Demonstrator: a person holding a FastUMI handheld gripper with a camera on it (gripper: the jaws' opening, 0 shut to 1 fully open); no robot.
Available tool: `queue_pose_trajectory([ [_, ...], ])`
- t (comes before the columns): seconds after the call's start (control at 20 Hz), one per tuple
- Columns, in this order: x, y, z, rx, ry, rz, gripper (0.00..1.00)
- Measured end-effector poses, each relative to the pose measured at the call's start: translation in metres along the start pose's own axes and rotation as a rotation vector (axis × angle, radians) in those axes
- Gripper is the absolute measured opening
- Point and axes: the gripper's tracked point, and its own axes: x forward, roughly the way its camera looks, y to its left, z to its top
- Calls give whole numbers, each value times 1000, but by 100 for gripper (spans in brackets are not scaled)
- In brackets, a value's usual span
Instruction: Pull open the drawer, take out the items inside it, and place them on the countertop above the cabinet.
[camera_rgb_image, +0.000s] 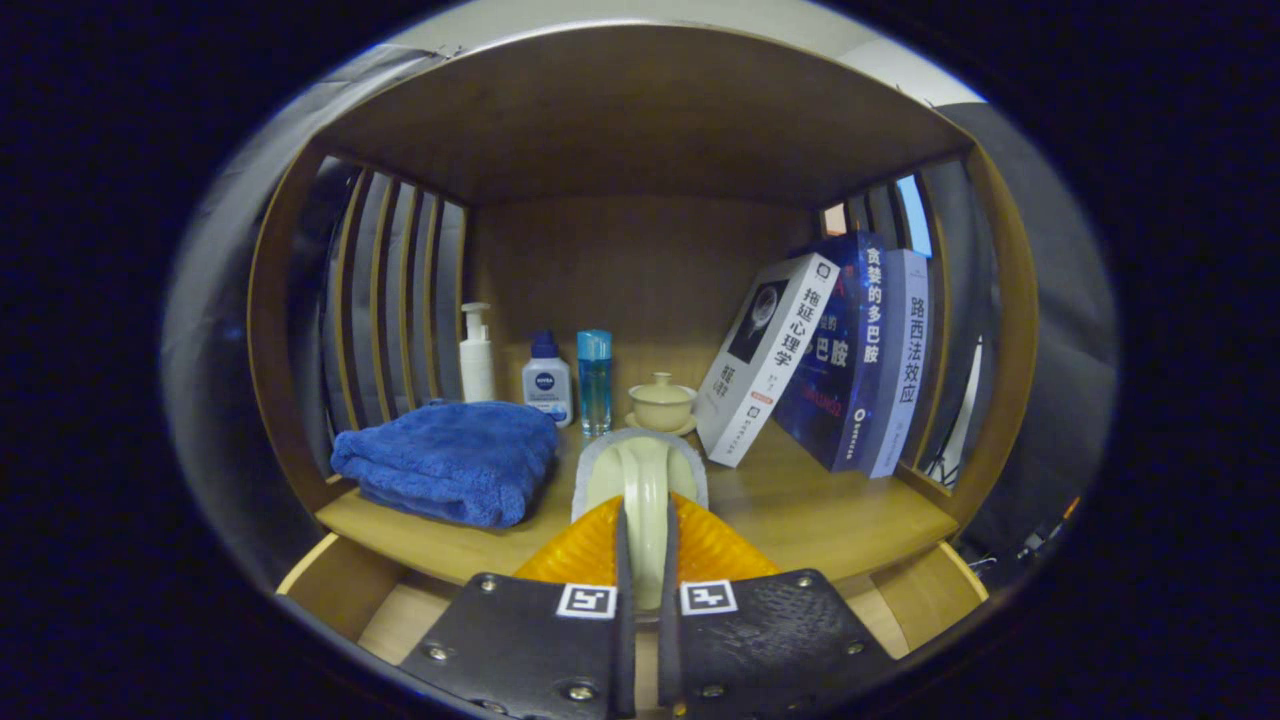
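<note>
My gripper (645, 530) is shut on a cream ceramic cup (642, 470) with a pale grey rim, both fingers pressing on its narrow handle side. The cup hangs just over the front edge of the wooden countertop (800, 510), ahead of my fingertips. Below the fingers the drawer (340, 585) stands pulled open; its wooden side walls show left and right. My fingers hide the drawer's inside.
On the countertop lie a folded blue towel (450, 460) at the left, a white pump bottle (476, 355), a small blue-capped bottle (547, 380), a clear blue bottle (594, 380) and a cream lidded cup on a saucer (661, 403). Three books (840, 350) lean at the right. Slatted side walls enclose the shelf.
</note>
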Motion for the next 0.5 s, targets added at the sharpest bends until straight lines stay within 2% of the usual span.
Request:
queue_pose_trajectory([
  [0.1, -3, -1, -3, -2, -34, -11, 9],
  [0.25, -8, -4, -3, 68, -27, -19, 10],
  [0.3, -8, -11, -3, 48, -30, -39, 9],
  [0.5, -7, -6, -4, 55, -23, -24, 11],
])
